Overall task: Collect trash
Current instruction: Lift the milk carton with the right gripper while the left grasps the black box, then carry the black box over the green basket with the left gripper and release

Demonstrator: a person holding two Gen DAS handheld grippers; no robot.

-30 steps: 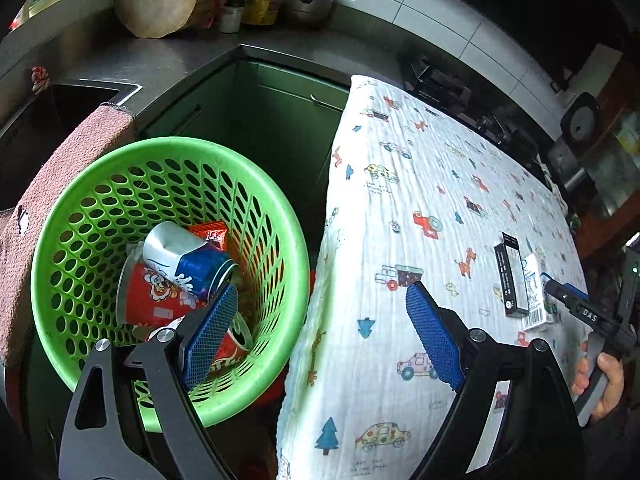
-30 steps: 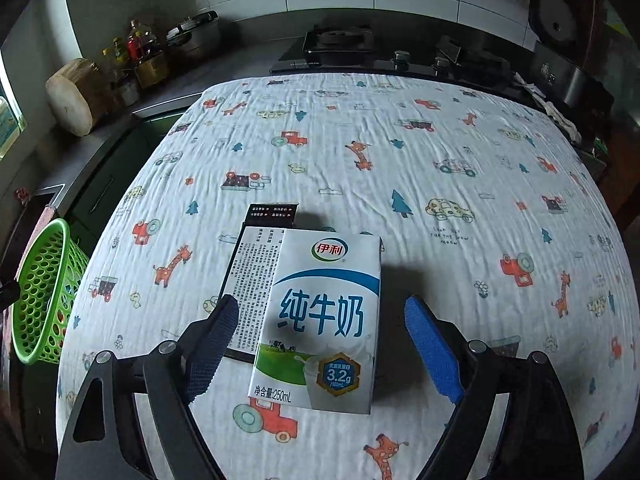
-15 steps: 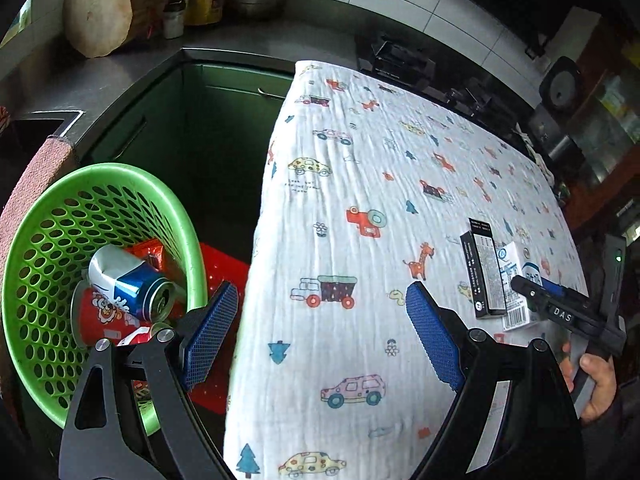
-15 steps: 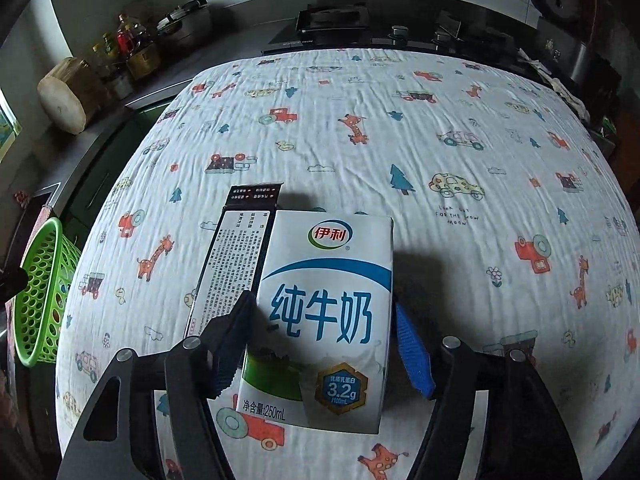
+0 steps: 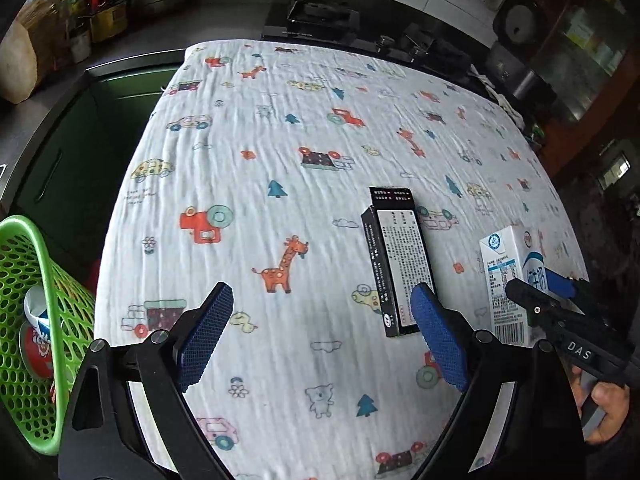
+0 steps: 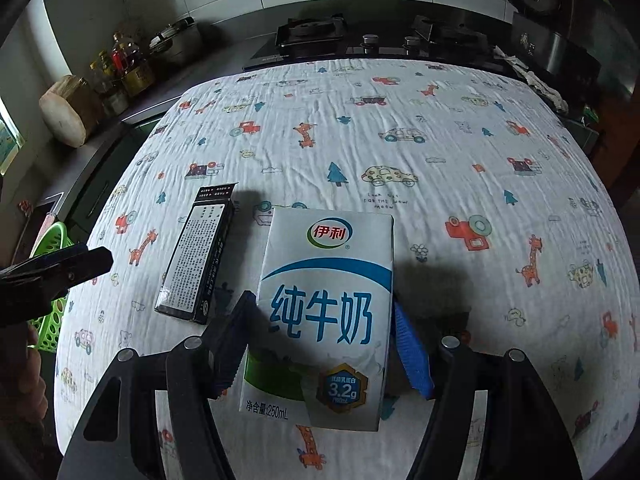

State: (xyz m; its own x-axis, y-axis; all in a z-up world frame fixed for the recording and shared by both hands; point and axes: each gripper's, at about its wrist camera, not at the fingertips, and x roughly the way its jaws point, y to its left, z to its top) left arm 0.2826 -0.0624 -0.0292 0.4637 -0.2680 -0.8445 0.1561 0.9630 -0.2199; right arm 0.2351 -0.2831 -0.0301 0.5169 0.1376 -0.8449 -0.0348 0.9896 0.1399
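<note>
My right gripper (image 6: pixel 324 340) is shut on a white and blue milk carton (image 6: pixel 324 312) and holds it over the patterned cloth; the carton also shows in the left wrist view (image 5: pixel 506 276). A black box (image 6: pixel 198 260) lies flat on the cloth just left of the carton; in the left wrist view the box (image 5: pixel 400 268) lies just ahead of my right-hand finger. My left gripper (image 5: pixel 320 332) is open and empty above the cloth. A green basket (image 5: pixel 28 340) with cans and a red cup stands off the table's left edge.
The table wears a white cloth (image 6: pixel 440 160) printed with cars and giraffes. A stove (image 6: pixel 360 36) sits behind it. Bottles, a pot and a wooden block (image 6: pixel 66 114) stand on the counter at the left. The basket also shows in the right wrist view (image 6: pixel 50 320).
My left gripper has swung right, from over the basket to over the table. My right gripper has closed on the milk carton and lifted it slightly.
</note>
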